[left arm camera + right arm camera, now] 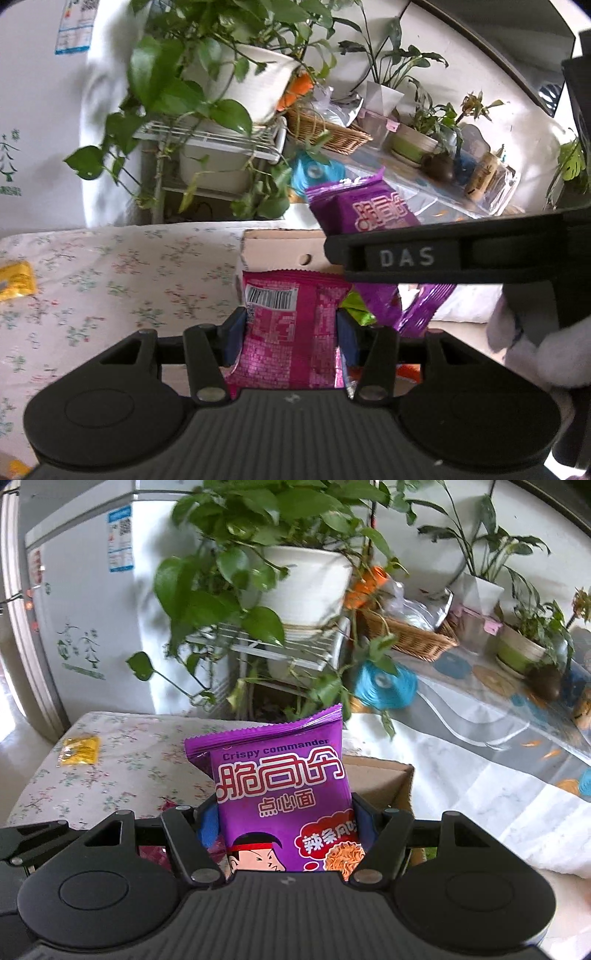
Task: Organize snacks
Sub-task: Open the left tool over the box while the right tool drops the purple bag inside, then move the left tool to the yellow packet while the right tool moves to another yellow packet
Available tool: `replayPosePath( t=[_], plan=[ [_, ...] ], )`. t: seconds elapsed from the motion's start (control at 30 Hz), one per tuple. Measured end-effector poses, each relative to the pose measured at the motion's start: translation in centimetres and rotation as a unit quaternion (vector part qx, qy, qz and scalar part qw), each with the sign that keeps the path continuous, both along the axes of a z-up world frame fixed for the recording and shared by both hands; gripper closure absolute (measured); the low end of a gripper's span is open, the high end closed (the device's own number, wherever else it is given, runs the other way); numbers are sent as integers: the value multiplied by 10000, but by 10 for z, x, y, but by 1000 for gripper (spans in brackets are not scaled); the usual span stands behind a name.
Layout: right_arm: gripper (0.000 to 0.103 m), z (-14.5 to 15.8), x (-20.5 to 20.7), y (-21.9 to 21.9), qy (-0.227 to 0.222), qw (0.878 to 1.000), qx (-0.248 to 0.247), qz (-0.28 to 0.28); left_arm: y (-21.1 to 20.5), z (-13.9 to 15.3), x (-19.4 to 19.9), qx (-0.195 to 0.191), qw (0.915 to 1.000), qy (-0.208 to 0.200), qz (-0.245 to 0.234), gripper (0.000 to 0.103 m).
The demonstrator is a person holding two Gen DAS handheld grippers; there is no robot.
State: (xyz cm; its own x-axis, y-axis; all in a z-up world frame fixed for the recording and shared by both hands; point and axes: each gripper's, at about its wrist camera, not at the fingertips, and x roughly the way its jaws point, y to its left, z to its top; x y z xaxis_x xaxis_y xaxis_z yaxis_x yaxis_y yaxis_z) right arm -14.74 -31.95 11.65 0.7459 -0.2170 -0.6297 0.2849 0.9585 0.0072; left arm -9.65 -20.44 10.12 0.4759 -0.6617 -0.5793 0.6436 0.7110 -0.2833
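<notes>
Two snack packets are in the air at once, one in each hand's tool, both just over the open brown cardboard box (pixel 280 254) that sits on the floral-cloth tabletop (pixel 110 266). The left tongs (pixel 291 334) are clamped on a glossy magenta foil packet with a barcode label (pixel 288 332), its blue pads pressing the packet's two side edges; the packet stands with its long axis running away from the camera, barcode end farthest out, right in front of the box's near wall. The right tongs (pixel 284 823) grip a purple foil noodle-snack packet printed "Crispy commander" (pixel 280 790), held upright with its crimped top edge uppermost and the box's far corner showing just behind it. Seen from the left wrist, the right tool reaches in from the right side, carrying the purple packet above and beyond the magenta one, so the right hand looks nearer the box's far side and the left hand nearer its front. Green wrappers already show low inside the box. A small yellow sachet (pixel 79 751) lies well apart on the cloth, probably still to be collected.
</notes>
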Motion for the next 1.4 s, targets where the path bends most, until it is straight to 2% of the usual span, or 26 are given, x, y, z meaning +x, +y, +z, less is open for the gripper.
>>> replayPosePath(
  t=[0.23, 0.27, 0.3, 0.37, 0.43, 0.53, 0.8, 1.4],
  plan=[
    [29, -6, 4, -13, 143, 9993, -31, -350, -29, -13, 4, -191, 9991, 369, -32, 52],
    [29, -7, 4, -15, 158, 9990, -13, -407, -30, -15, 4, -231, 9989, 402, -27, 46],
    [29, -8, 4, -16, 168, 9988, -3, -454, -33, -15, 4, -296, 9986, 433, -66, 35],
    [28, -10, 4, -19, 183, 9982, -29, -574, -35, -13, 2, -260, 9990, 372, -40, 29],
    [22, -8, 3, -22, 137, 9977, -3, -670, -36, -9, 3, -185, 9993, 315, -38, 26],
    [19, -7, 2, -24, 45, 9975, 132, -691, -26, -6, 5, -312, 9991, 303, 20, 17],
    [11, -7, 9, -12, 39, 9988, 200, -435, -3, 0, 13, -234, 9990, 328, 196, 15],
    [9, -14, 25, 22, 195, 9997, 101, 116, 72, -8, 39, 158, 9956, 537, 745, 15]
  ],
)
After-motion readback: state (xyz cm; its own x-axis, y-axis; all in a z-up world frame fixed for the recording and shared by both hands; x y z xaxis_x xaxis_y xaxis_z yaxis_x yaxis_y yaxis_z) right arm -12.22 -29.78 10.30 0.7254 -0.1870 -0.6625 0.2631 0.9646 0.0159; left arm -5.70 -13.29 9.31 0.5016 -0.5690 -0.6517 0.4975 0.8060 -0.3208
